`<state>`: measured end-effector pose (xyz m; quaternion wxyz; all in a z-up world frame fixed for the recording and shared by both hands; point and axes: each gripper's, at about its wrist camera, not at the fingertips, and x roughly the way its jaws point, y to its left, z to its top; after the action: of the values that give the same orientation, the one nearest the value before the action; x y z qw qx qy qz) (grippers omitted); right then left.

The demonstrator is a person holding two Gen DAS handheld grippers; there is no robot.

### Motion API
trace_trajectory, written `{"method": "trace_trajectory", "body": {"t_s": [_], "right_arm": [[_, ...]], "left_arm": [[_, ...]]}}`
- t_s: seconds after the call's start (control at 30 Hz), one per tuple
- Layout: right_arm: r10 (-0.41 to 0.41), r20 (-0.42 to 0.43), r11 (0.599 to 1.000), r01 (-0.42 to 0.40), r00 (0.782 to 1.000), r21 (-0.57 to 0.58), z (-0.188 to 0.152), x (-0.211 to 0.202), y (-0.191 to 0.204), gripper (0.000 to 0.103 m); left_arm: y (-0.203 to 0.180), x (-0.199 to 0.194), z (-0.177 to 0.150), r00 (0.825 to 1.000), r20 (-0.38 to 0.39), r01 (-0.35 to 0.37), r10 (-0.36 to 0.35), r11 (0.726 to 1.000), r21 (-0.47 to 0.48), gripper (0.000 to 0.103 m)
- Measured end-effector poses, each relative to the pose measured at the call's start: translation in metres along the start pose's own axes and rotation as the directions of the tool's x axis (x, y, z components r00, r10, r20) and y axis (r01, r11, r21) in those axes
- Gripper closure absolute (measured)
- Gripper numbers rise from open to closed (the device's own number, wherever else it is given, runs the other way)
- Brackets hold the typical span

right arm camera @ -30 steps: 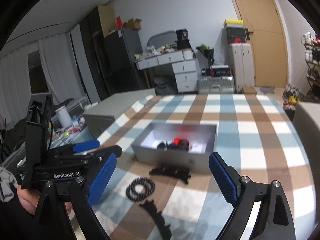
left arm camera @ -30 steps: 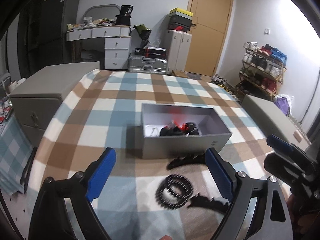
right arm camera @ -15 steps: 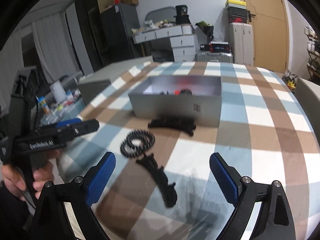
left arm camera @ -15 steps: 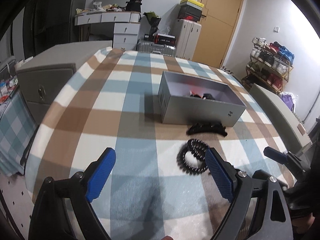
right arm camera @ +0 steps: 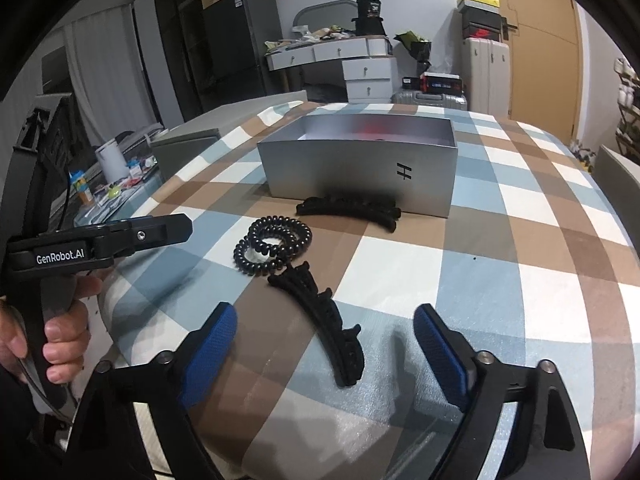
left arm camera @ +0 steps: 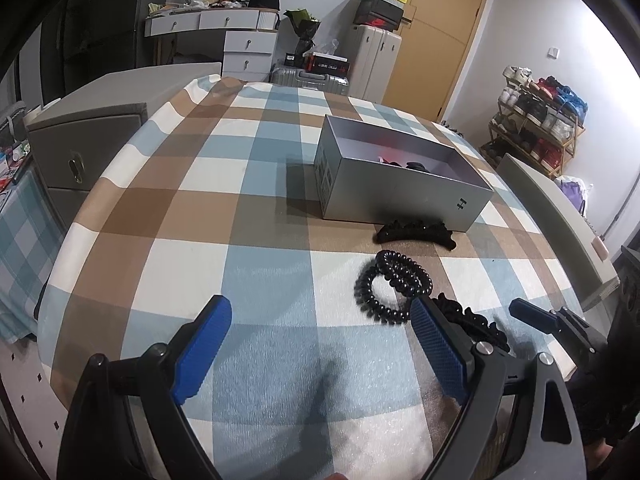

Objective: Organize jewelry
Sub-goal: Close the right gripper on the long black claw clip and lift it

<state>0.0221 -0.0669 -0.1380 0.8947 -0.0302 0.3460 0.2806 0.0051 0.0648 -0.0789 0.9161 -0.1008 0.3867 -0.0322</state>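
A grey open box stands mid-table with dark and red items inside. In front of it lie a black hair claw, a black coiled hair tie, and a second black hair claw nearest me. My right gripper hangs low over that near claw; its jaws are closing, the claw between them, untouched. My left gripper stays open over bare cloth left of the hair tie; it also shows as the left gripper.
The checked tablecloth covers the round table. A grey cabinet stands to the left, a grey bench to the right. A hand holds the left gripper's handle. Drawers, suitcases and a shoe rack line the far walls.
Both grippers sank toward the table and drew nearer to the items. The near hair claw now lies between the right jaws. The left view swung left, the box now off to the right.
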Motion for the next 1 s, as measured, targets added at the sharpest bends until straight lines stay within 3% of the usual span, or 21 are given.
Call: {"method": "trace_trajectory", "body": {"t_s": [0.23, 0.3, 0.47, 0.7, 1.0], "right_arm": [[0.004, -0.026, 1.000, -0.004, 1.000, 0.002, -0.004, 0.006, -0.002, 0.051], [-0.019, -0.024, 1.000, 0.019, 1.000, -0.019, -0.004, 0.006, 0.000, 0.055], [-0.058, -0.024, 0.996, 0.057, 0.998, -0.067, -0.005, 0.008, 0.004, 0.077], [-0.044, -0.009, 0.995, 0.043, 0.999, -0.095, -0.008, 0.005, 0.006, 0.083], [-0.038, 0.043, 0.999, 0.040, 0.998, -0.035, -0.005, -0.010, -0.014, 0.084]], "left_arm": [[0.001, 0.003, 0.000, 1.000, -0.022, -0.004, 0.004, 1.000, -0.005, 0.015], [0.000, 0.003, -0.001, 1.000, -0.024, -0.006, 0.005, 1.000, -0.003, 0.015], [-0.002, 0.003, 0.000, 1.000, -0.028, -0.008, 0.008, 1.000, 0.003, 0.015], [-0.005, 0.005, 0.003, 0.999, -0.034, -0.015, 0.015, 1.000, 0.015, 0.015], [-0.021, 0.016, 0.017, 0.998, -0.062, 0.014, -0.009, 0.998, 0.068, 0.015]]}}
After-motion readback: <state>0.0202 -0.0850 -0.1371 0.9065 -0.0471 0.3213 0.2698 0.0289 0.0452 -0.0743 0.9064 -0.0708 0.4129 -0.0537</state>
